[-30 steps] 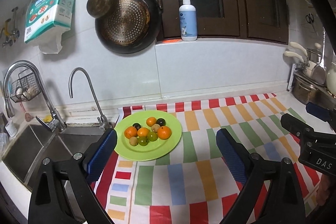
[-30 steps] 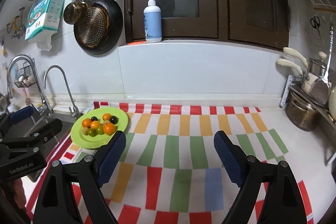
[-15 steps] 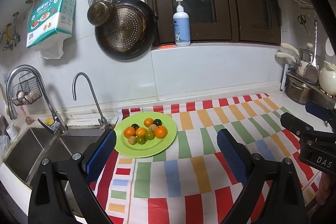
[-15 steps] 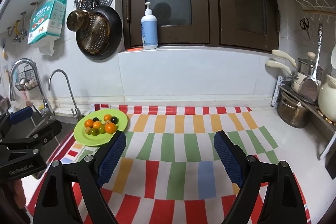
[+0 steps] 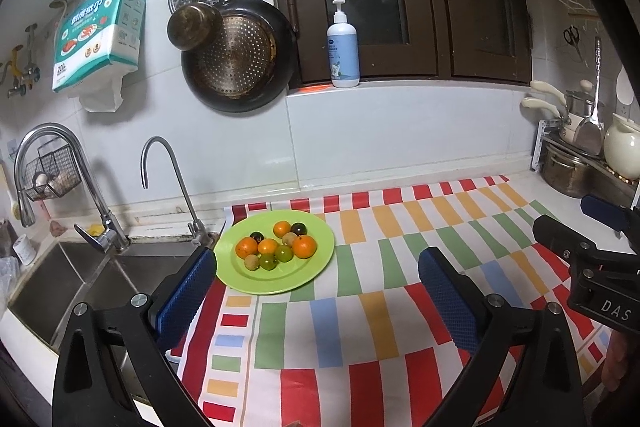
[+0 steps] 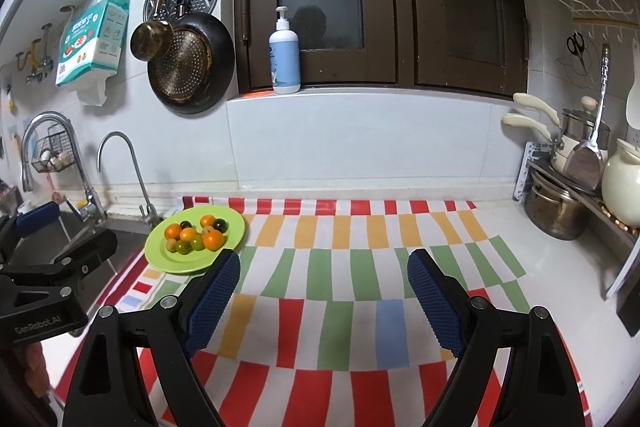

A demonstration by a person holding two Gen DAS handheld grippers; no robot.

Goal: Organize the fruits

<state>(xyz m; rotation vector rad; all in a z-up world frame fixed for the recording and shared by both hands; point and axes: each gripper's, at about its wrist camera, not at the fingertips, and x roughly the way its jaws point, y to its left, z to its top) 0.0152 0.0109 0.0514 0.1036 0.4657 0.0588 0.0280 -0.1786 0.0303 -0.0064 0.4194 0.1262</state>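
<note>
Hovering left claw (image 5: 316,281), jaws opening, empty

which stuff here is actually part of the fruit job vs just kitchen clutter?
Job:
- green plate
- fruits on it: orange, green, dark
- left hand-held gripper, jaws opening, nothing between them

Clutter:
- pump bottle
- hanging pan
- faucet
- pots
- striped cloth

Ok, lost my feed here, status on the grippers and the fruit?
Left gripper opening, empty. Right gripper open, empty. Fruits piled on green plate. Nothing in the way.
</note>
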